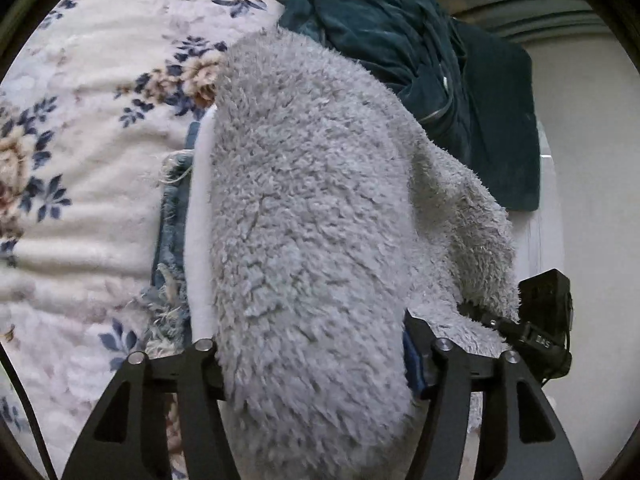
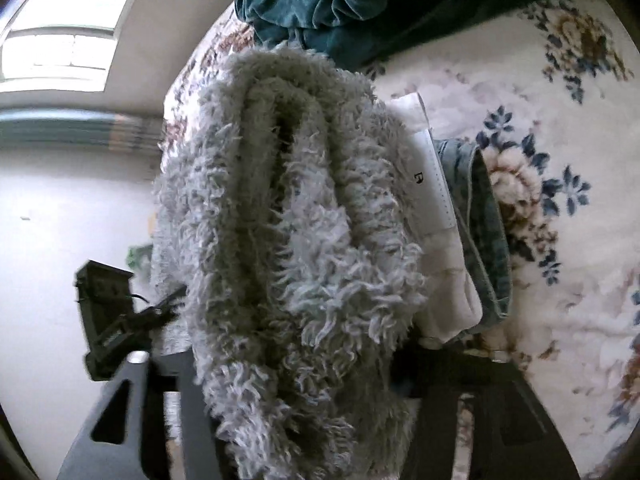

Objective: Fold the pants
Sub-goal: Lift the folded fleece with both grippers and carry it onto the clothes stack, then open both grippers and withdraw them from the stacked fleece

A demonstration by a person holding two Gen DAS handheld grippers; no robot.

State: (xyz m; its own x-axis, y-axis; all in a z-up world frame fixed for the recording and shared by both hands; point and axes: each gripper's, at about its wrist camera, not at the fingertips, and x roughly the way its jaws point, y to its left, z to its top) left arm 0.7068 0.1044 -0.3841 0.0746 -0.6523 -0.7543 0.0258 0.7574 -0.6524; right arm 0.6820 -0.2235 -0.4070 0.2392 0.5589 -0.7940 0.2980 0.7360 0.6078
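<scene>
Fleecy grey pants (image 1: 304,240), folded into a thick bundle, sit between the jaws of both handheld tools above a stack of folded clothes at the edge of a floral-blanketed bed (image 1: 92,184). From the left wrist view, the left gripper (image 1: 316,364) straddles one end of the bundle with its jaws spread wide around the bulk; whether its pads press the fleece or only flank it cannot be told. The right gripper (image 2: 304,364) stands likewise astride the other end, where the layered fold edges show, its contact just as unclear. Carrying the bundle at both ends likely keeps the fold from falling open as it goes onto the pile. Beneath it lie a folded white garment (image 2: 432,184) and frayed blue denim (image 2: 480,216), stacked one on the other. A dark teal garment (image 1: 400,40) lies crumpled behind, apparently unfolded. No basket or box is visible; the stack on the bed serves as the collecting place.
</scene>
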